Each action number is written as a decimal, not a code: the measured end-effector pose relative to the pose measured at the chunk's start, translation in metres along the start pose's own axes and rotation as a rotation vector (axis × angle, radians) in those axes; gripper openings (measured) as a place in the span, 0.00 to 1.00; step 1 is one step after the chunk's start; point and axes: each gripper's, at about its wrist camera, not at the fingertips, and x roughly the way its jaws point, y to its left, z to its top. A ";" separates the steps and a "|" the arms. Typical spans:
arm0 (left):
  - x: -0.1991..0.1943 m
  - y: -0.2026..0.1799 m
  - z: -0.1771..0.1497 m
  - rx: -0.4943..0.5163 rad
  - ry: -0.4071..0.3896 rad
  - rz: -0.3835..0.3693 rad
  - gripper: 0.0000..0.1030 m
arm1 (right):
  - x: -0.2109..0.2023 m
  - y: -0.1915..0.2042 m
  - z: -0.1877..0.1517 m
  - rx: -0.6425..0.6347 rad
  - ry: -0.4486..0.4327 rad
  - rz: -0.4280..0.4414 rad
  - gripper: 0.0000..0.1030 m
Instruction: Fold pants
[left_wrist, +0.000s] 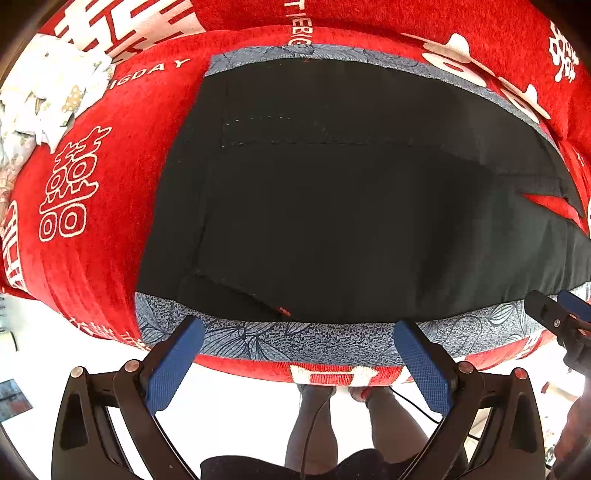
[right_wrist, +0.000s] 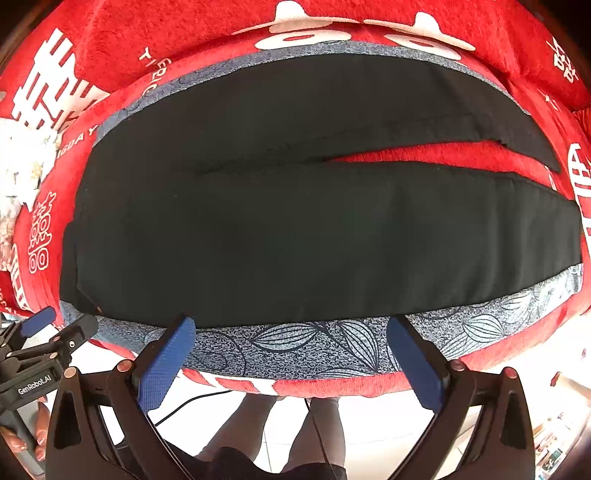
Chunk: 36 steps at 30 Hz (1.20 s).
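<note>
1. Blue-padded left tongs (left_wrist: 297, 354) are seen nearest the lens in the left wrist view, spread wide, with nothing held between the pads.
2. Just beyond the fingertips, a grey-blue leaf-patterned cloth (left_wrist: 295, 341) is seen lying on a red cover (left_wrist: 92, 258) printed with white characters; what lies beneath the cover cannot be told.
3. Black pants (left_wrist: 332, 203) are laid flat on the patterned cloth, the near edge just past the tongs and the waist end, it is judged, towards the left.
4. At the right edge of this view the right tongs (left_wrist: 557, 310) are glimpsed, near the same near edge of the pants.
5. A crumpled white floral cloth (left_wrist: 48, 92) is seen at the far left, well apart from the pants.
6. In the right wrist view the right tongs (right_wrist: 290, 354) are likewise spread wide and empty, poised above the patterned cloth (right_wrist: 295, 347) at the front edge.
7. The pants (right_wrist: 295, 240) are shown with both legs running to the right, a red wedge of the cover (right_wrist: 443, 153) visible between them, so the legs are not yet laid one on the other.
8. The left tongs (right_wrist: 55, 326) are glimpsed at the lower left, held by a hand (right_wrist: 40, 432).
9. No fold is judged to have been made: the pants are only spread out, and every fold remains to be done.
</note>
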 end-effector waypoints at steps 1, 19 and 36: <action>0.000 0.000 -0.001 -0.001 0.000 0.000 1.00 | 0.000 0.001 0.000 -0.001 -0.001 0.001 1.00; -0.004 0.053 -0.003 -0.068 -0.059 -0.240 1.00 | 0.006 -0.019 -0.013 0.183 0.012 0.524 0.68; 0.041 0.093 -0.046 -0.203 0.023 -0.452 1.00 | 0.098 -0.027 -0.059 0.322 0.066 0.918 0.64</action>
